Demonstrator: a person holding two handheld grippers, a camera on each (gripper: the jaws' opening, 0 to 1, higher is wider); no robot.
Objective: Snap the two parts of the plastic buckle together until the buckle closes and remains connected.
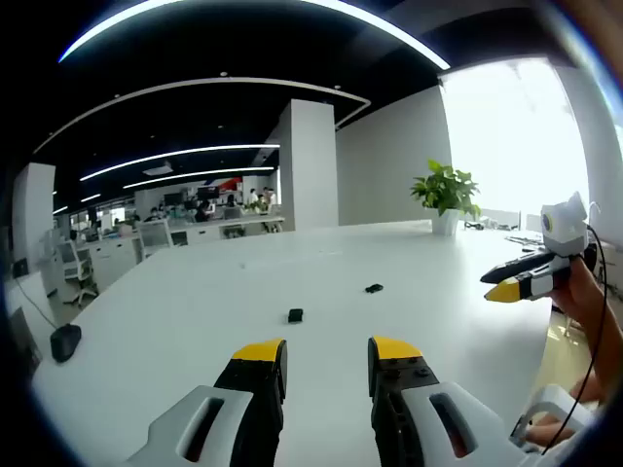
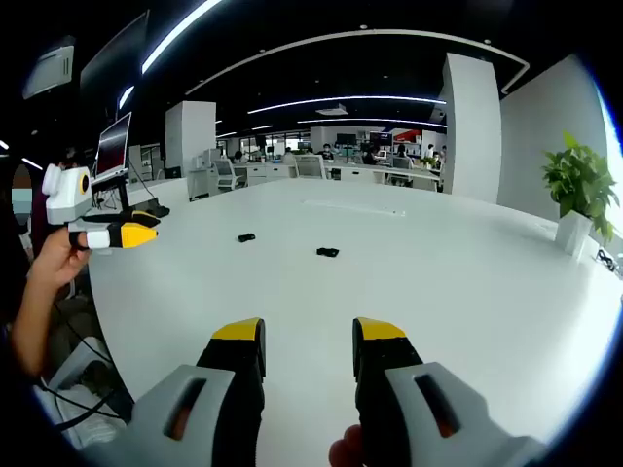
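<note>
Two small black plastic buckle parts lie well apart on the wide white surface (image 1: 195, 292), toward its middle: first buckle part (image 1: 295, 315), second buckle part (image 1: 374, 288). In the right gripper view I see them at (image 2: 328, 252) and (image 2: 246, 237). My left claw (image 1: 327, 352) hangs above the near edge, yellow-tipped jaws apart, nothing between them. My right claw (image 2: 297, 334) likewise, jaws apart and empty. A green potted plant (image 1: 446, 195) stands at the far edge.
</note>
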